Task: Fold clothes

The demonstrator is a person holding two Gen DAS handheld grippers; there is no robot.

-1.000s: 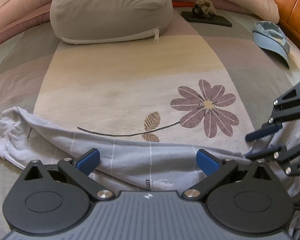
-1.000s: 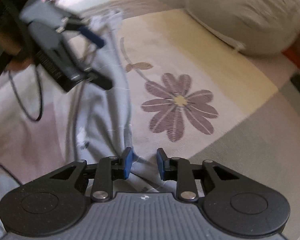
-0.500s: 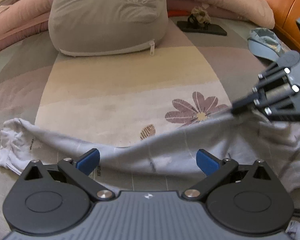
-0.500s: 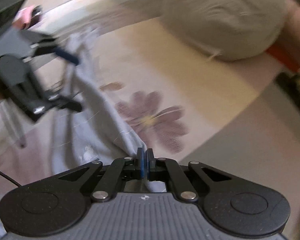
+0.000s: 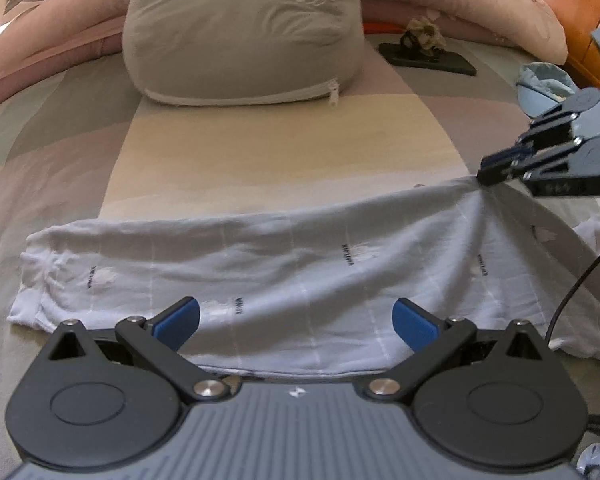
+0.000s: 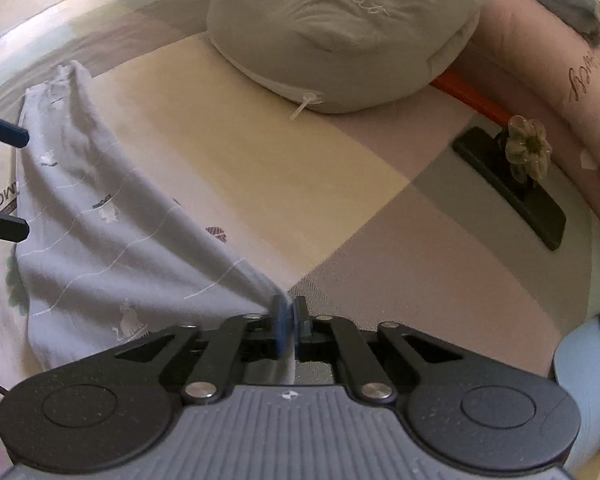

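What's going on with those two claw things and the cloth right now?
Right gripper pinching pale garment edge, lifted. Left gripper open above it. Grey pillow well clear.

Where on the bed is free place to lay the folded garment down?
The cream panel between the grey pillow and the pale garment is bare. The grey-pink patch in front of the black stand too. The right edge is crowded: blue cap, right tongs.

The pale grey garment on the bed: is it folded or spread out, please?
Spread out: the pale grey garment stretches across the bed, one edge pinched by the right hand-held gripper.
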